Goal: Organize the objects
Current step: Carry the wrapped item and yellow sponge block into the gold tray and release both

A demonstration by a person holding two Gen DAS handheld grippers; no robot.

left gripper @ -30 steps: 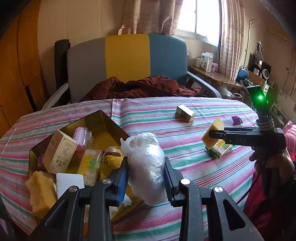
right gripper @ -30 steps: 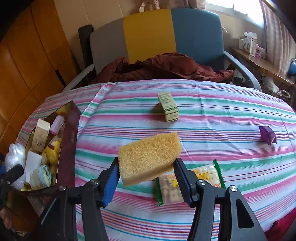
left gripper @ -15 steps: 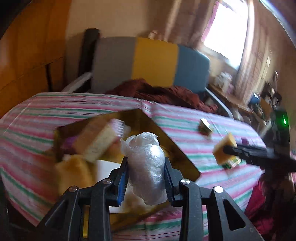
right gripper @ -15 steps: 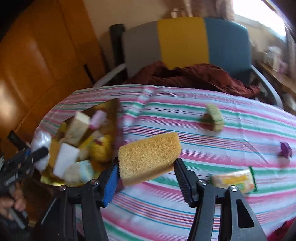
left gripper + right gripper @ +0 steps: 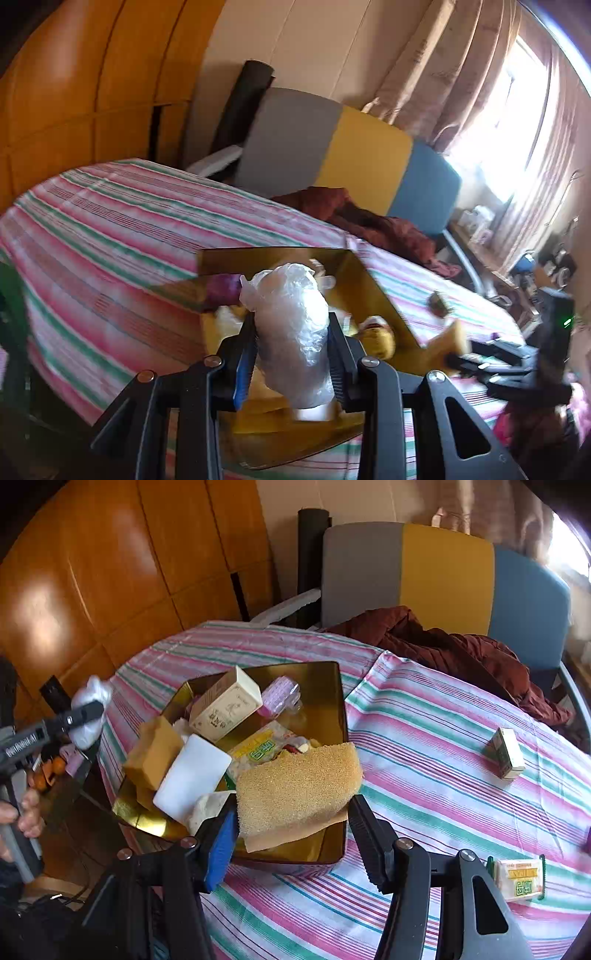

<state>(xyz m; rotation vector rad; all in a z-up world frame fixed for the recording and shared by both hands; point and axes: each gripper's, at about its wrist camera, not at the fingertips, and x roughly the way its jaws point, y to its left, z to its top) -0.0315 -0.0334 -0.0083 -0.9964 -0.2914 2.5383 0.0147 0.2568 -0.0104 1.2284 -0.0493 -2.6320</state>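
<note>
Now: both grippers converge on the gold tin.

Left gripper, jaws closed on the crumpled plastic bag, has swung over the tin's left side. Right gripper, jaws partly open around the yellow sponge, has carried it from mid-table to the tin; release appears imminent. Green-edged packet and small carton remain on the table.

One gold tin. Two yellow sponges. Two cracker packets. Two small cartons. One white block. One crumpled plastic bag. One pink-wrapped item. One striped table.
</note>
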